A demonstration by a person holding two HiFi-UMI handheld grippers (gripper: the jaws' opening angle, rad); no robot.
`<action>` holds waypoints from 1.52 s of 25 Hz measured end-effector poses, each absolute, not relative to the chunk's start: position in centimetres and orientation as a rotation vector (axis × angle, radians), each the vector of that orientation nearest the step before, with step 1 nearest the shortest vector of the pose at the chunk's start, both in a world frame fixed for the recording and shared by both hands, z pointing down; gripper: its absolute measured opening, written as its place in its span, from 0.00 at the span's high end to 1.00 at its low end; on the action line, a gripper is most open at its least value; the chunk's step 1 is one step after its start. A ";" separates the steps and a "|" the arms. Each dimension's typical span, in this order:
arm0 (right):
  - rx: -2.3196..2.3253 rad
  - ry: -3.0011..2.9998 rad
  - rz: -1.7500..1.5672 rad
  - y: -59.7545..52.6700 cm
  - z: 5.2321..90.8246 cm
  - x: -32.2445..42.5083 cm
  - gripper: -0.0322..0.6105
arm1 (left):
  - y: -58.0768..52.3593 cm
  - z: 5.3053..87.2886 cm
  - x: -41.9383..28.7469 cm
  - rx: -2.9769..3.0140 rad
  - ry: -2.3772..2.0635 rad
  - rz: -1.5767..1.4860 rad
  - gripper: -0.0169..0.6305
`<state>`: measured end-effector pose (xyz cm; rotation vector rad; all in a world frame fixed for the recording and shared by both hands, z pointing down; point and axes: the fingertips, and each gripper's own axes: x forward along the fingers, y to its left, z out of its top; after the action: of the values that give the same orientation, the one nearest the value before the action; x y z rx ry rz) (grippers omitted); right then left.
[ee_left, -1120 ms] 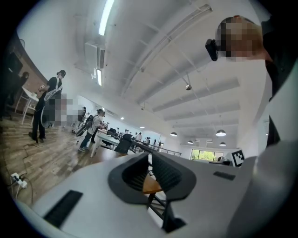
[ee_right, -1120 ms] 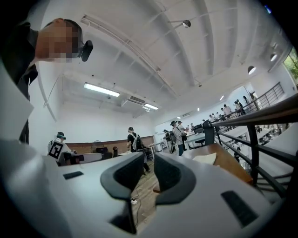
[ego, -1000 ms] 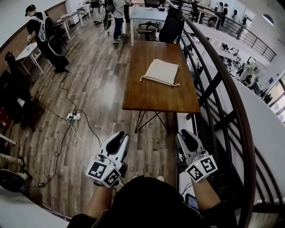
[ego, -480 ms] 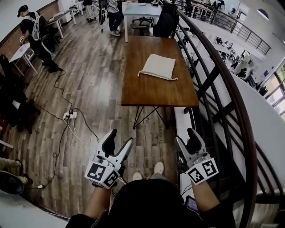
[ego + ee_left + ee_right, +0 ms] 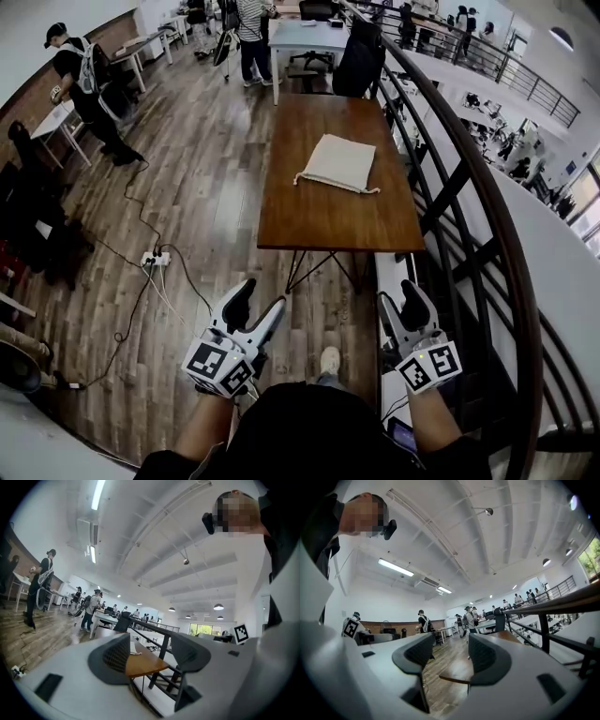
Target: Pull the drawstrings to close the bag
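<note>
You've not started: the bag point(image 5: 339, 161) lies untouched on the far surface point(image 5: 328, 220). Your left hand-held gripper point(image 5: 258, 298) and right hand-held gripper point(image 5: 400, 298) are empty, jaws wide but closing slightly.

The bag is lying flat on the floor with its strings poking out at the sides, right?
Not quite. The bag isn't on the floor. It lies flat on the wooden table, as the head view shows. Its strings do poke out at the sides.
</note>
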<state>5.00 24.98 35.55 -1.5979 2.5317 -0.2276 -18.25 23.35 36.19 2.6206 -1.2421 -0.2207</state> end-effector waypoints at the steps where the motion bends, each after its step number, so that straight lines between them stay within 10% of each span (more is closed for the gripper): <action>1: -1.603 2.525 -0.219 24.1 35.6 5.7 0.59 | 22.7 36.1 -17.8 2.627 -1.246 -0.219 0.54; 38: -1.588 2.504 -0.295 0.8 38.4 16.9 0.69 | -1.6 39.1 -7.8 2.658 -1.288 -0.136 0.70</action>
<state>16.91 0.77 38.36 -1.5879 2.5040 -0.2947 -7.80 -1.62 39.14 2.6581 -1.2876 -0.1358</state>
